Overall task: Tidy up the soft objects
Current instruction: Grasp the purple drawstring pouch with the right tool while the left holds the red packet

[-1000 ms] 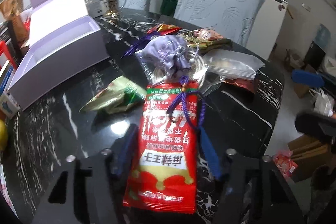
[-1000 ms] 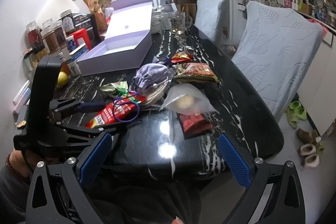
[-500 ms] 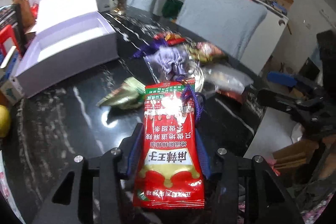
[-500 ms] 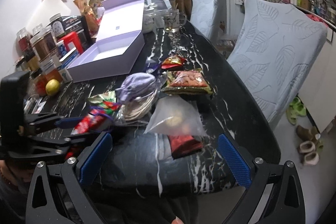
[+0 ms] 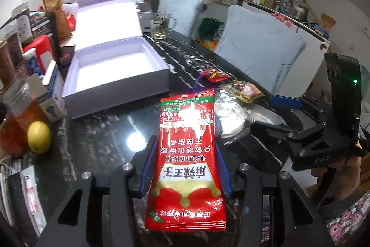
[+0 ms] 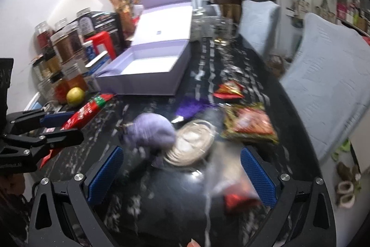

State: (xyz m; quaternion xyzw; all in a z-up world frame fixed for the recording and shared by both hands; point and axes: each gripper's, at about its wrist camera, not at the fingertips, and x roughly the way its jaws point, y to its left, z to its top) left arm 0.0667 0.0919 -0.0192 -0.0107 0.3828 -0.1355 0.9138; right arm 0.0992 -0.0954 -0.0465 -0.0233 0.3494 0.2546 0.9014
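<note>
My left gripper [image 5: 185,147] is shut on a red snack packet [image 5: 187,122], held lengthwise above the black marble table [image 5: 97,131]. The open lavender gift box [image 5: 115,71] lies ahead and to the left of it. In the right wrist view the same packet [image 6: 85,112] sticks out of the left gripper [image 6: 60,125] at the left edge. My right gripper [image 6: 182,168] is open over the table, just short of a purple drawstring pouch [image 6: 150,129] and a clear bag with a white disc [image 6: 192,142]. Nothing sits between its blue pads [image 6: 106,168].
A nut packet [image 6: 249,124], a small red packet [image 6: 229,89] and a clear zip bag [image 6: 231,189] lie on the right half of the table. A lemon [image 6: 75,95], jars [image 6: 67,45] and a glass mug [image 5: 159,26] stand behind and left. Two covered chairs [image 6: 328,75] line the right side.
The left gripper closed on the red packet and lifted it off the table, up and toward the box; the purple cord slid off it. The right gripper moved in over the pouch.
</note>
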